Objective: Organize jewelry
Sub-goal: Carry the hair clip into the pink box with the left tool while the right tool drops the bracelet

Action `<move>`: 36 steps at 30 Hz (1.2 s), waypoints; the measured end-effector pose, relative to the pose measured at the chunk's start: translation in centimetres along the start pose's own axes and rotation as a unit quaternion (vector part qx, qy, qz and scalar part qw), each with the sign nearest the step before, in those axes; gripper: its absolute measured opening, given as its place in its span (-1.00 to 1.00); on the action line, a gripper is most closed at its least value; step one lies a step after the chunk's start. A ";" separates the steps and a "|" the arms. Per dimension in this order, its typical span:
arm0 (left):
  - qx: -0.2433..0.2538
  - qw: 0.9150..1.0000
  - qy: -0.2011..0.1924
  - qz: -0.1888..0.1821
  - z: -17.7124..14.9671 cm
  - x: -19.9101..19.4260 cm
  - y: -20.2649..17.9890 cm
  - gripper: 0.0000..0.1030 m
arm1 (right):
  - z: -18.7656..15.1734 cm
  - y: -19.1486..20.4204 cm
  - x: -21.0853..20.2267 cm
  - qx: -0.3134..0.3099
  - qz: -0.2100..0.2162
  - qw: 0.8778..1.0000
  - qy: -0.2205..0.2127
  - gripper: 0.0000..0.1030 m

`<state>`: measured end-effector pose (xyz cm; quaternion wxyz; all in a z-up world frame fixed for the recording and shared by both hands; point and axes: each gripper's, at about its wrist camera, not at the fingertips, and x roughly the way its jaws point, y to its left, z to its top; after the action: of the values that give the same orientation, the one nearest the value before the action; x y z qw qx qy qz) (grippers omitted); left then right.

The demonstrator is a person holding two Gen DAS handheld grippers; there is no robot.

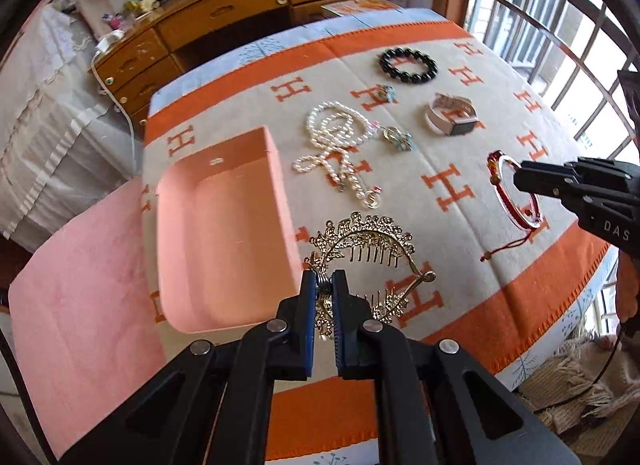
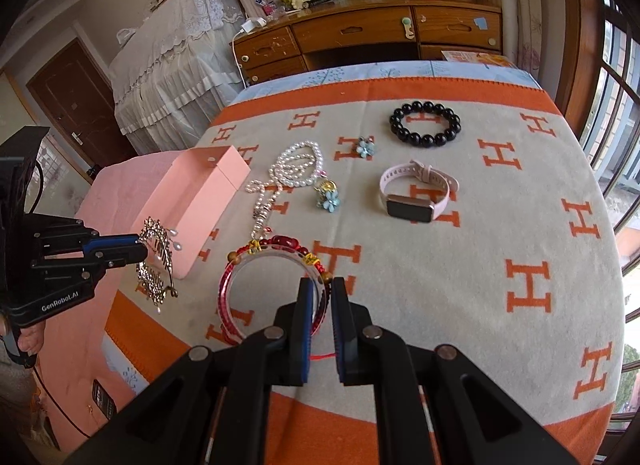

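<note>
While both grippers hang above a tabletop covered by an orange-and-cream blanket (image 2: 460,285) with an H pattern, each one grips a piece of jewelry. Nearest, by the front edge, the left gripper (image 1: 325,279) is clamped tight on a gold, comb-toothed hair ornament (image 1: 362,237), lifted off the blanket just beside the right wall of the pink box (image 1: 224,225). The right gripper (image 2: 322,285) is pinched narrow on the rim of a red corded bangle (image 2: 264,253), raised near the front edge; its red cord with a bead dangles toward the orange border.

At the front left corner the pink box stands open with its lid (image 1: 80,285) folded out flat over the left edge. Its pale pink lining is all that shows inside; no jewelry can be seen in it.

Farther in, near the middle of the tabletop, a pearl necklace (image 2: 294,169) lies in loops just beyond the box's far right corner, with a blue flower charm (image 2: 326,195) touching its right side. A pink smartwatch (image 2: 418,195) rests to the right, well apart from the pearls. A second small flower piece (image 2: 365,147) lies beyond the necklace. Toward the far edge sits a black bead bracelet (image 2: 425,124). Behind the table stands a wooden dresser (image 2: 360,37).
</note>
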<state>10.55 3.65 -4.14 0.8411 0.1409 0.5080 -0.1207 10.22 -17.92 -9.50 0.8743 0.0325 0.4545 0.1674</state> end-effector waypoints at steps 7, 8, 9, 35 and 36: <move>-0.102 0.993 -0.054 0.028 -0.5 -3.9 7.2 -0.90 | 3.7 5.3 -0.7 -0.038 0.024 0.999 -0.025 -0.83; -0.116 0.991 -0.060 0.029 -0.5 -4.2 8.1 -0.90 | 4.2 6.2 -0.6 -0.044 0.025 0.998 -0.029 -0.83; -0.128 0.989 -0.065 0.029 -0.6 -4.3 8.9 -0.90 | 4.7 7.0 -0.4 -0.049 0.029 0.998 -0.032 -0.83; -0.216 0.976 0.008 -0.030 -3.9 9.4 10.6 -0.86 | 11.4 14.4 12.0 -0.056 0.025 0.998 0.025 -0.82; -0.216 0.976 0.004 -0.029 -4.0 9.2 10.6 -0.84 | 11.4 14.7 12.7 -0.058 0.025 0.998 0.030 -0.82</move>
<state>15.07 14.41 -12.88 0.8457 -0.0585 0.5294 -0.0324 22.30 1.10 -9.74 0.8561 -0.0120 0.4693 0.2160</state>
